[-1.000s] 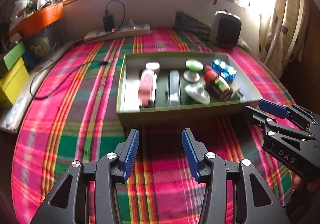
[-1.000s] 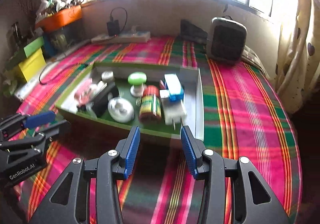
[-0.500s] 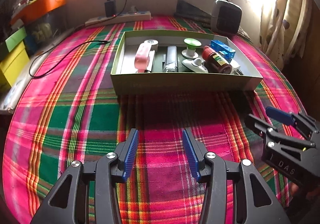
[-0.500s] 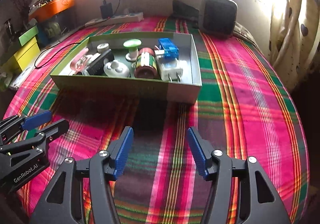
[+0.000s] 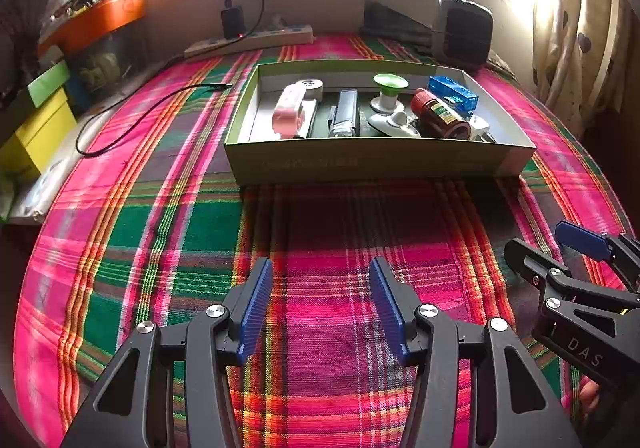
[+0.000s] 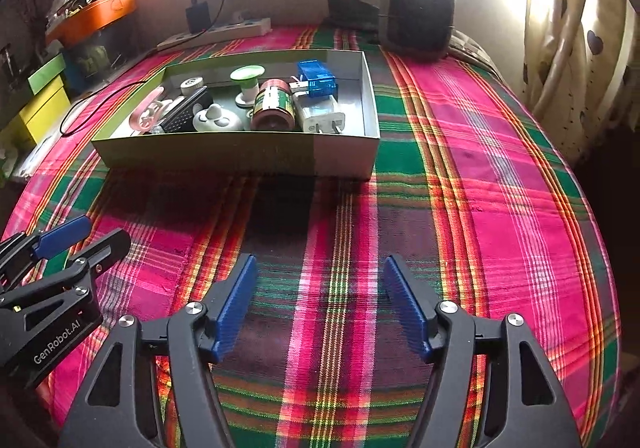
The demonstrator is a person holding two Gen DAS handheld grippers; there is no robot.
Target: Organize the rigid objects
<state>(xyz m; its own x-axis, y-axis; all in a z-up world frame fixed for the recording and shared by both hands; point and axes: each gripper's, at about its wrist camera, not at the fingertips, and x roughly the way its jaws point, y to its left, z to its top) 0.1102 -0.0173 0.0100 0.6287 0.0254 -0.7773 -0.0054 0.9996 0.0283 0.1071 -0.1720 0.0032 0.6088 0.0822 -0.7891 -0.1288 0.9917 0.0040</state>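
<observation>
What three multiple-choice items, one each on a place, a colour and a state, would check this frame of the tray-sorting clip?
1. Where does the red-capped jar lie?
A. on the plaid cloth outside the tray
B. inside the green tray, on its side
C. between the right gripper's fingers

2. What colour is the clear plastic box at the tray's far right corner?
A. blue
B. yellow
C. orange

3. How do the left gripper and the right gripper stand?
A. both shut on objects
B. left shut, right open
C. both open and holding nothing

Answers: 1 B, the jar rests tipped over among the other items within the tray walls. 2 A, the box is see-through blue in both views. 3 C, only plaid cloth shows in each wide gap.
</observation>
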